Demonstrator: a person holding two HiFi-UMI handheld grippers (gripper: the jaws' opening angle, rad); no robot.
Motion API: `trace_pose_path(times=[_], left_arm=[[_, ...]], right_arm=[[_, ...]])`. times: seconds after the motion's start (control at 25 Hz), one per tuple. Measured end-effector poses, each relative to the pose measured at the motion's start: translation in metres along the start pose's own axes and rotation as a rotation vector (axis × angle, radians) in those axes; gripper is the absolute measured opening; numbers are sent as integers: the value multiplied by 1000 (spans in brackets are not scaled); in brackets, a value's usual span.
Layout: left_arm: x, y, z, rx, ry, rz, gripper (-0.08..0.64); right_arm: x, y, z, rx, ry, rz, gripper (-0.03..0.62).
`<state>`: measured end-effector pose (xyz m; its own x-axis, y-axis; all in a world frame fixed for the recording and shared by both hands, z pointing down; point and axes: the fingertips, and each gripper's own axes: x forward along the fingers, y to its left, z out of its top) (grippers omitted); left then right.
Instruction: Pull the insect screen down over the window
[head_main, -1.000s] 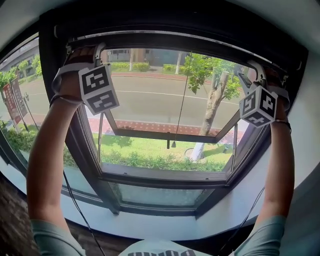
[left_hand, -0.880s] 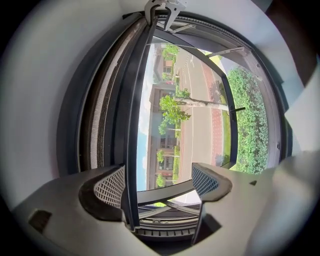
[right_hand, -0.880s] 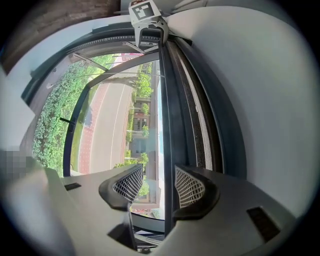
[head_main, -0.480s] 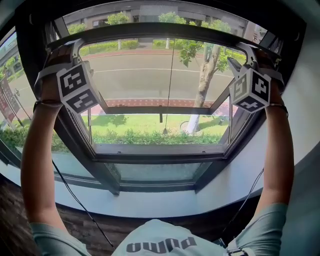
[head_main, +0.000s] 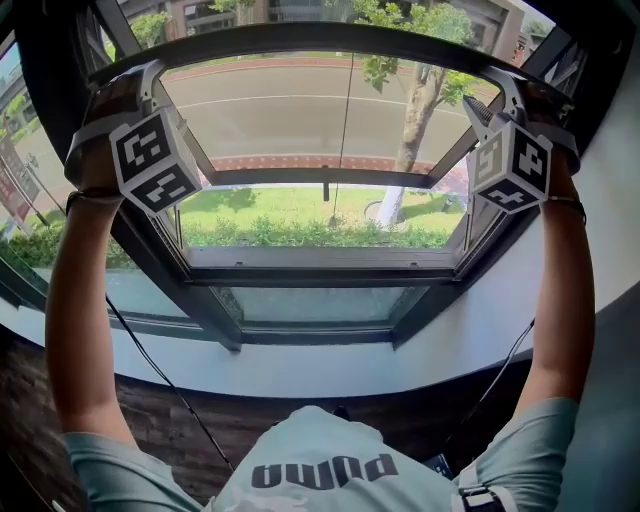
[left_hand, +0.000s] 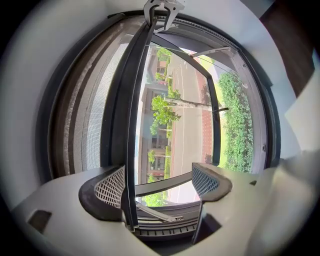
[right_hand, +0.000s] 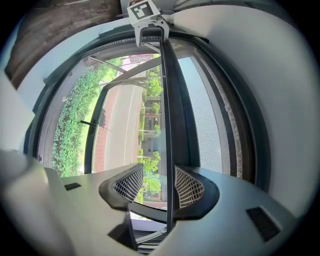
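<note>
The left gripper (head_main: 138, 80) has dropped lower, its fingers (left_hand: 111, 185) wide, one pressed against the bar (head_main: 340, 36). The bar now crosses the window's (head_main: 320, 268) upper part, below its top edge. The right gripper's (head_main: 497, 88) fingers straddle the bar narrowly, unclamped. The pull has started, with most of the travel probably still ahead.

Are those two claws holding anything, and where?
The screen bar sits between the jaws of the left gripper and right gripper, near its ends, against one jaw each; neither is clamped shut.
</note>
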<state>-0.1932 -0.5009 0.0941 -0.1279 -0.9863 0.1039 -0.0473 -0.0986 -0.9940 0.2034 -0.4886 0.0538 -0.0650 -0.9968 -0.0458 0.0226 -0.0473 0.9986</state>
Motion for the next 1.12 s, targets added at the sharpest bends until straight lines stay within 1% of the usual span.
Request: trace_pose_path(times=[0.16,0.32,0.52,0.68,0.88,1.12], left_arm=[[1,-10,1,-8,-3,3,407],[5,-26,1,-5,-8,12,405],[2,-56,9,-36,-40,-32,403],[6,-85,0,-15,-14,-60,403],[6,-107,3,-26,-13,-86,403],[7,-137,1,-10,-18,-132,403]], right_arm=[[-1,11,-1,-4,4,20,199],[0,30,-1,-4,10,50,199],[-2,62,0,-15,6,95,198],[-6,87,0,-14,5,122,196],[-9,106,-3,-20,12,147,196],[-11,137,-2,-35,15,204,196]])
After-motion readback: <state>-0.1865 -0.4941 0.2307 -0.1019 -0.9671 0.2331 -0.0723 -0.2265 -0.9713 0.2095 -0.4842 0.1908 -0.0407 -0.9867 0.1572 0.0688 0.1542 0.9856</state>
